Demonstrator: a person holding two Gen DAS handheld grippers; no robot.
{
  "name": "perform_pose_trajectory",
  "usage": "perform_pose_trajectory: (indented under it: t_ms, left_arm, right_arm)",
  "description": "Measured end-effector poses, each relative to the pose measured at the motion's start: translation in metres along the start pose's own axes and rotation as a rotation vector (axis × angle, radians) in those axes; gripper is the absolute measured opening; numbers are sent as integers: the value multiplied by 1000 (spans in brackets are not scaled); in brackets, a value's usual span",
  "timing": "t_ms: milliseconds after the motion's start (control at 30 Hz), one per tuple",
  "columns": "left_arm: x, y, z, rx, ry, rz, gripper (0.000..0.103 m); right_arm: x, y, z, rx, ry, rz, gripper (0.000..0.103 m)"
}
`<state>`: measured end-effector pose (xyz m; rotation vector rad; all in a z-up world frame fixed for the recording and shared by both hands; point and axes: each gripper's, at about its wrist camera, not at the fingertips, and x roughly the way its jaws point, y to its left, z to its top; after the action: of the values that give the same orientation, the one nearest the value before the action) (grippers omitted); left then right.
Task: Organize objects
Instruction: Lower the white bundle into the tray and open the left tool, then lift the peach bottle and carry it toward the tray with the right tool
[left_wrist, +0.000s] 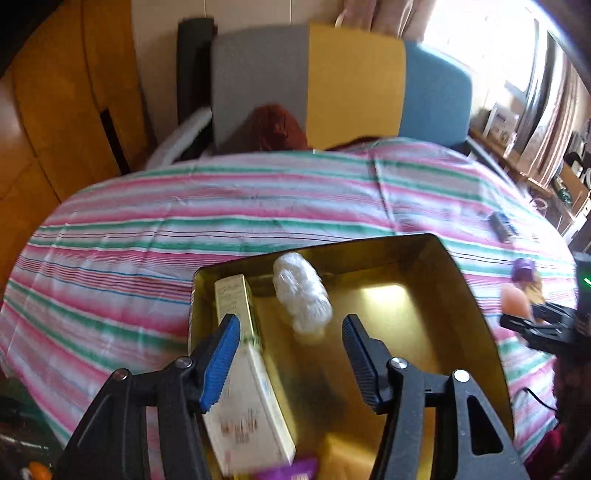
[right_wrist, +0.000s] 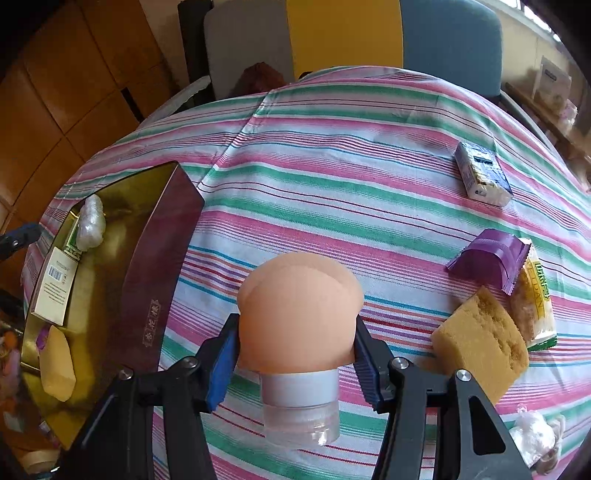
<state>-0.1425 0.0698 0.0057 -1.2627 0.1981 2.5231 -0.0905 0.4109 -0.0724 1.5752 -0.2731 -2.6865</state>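
Note:
A gold-lined tin box (left_wrist: 458, 280) (right_wrist: 162, 236) sits on the striped tablecloth. It holds a white plastic wad (left_wrist: 301, 295) (right_wrist: 90, 221), a long white carton (left_wrist: 243, 376) (right_wrist: 55, 280) and a yellow sponge piece (right_wrist: 55, 362). My left gripper (left_wrist: 288, 332) is open above the box, empty. My right gripper (right_wrist: 295, 343) is shut on a peach squeeze bottle (right_wrist: 297, 310) with a clear cap, held above the cloth right of the box; it shows at the left view's right edge (left_wrist: 515, 301).
On the cloth to the right lie a blue-white carton (right_wrist: 482, 175), a purple wrapper (right_wrist: 487, 258), a snack packet (right_wrist: 535, 299), a yellow sponge block (right_wrist: 484, 339) and a plastic wad (right_wrist: 535, 439). Chairs (right_wrist: 347, 33) stand behind the table.

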Motion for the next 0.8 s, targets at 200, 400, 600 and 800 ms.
perform_pose_trajectory:
  t_ms: [200,400,600,800]
  left_arm:
    - [-47,-9,-40,-15,-86,52,58]
    - [-63,-17,-61,-43,-91,100,58]
    - [-69,-15,-74,-78,-96,129,58]
    - [-76,-16,-81,-71,-112,152,58]
  right_arm:
    - [9,1,-3,-14,36,-24,57]
    - [17,3,-7,-34,47,-51,58]
    - [18,3,-8,-50,42,-59,58]
    - [20,0,-8,-58,37,-56,58]
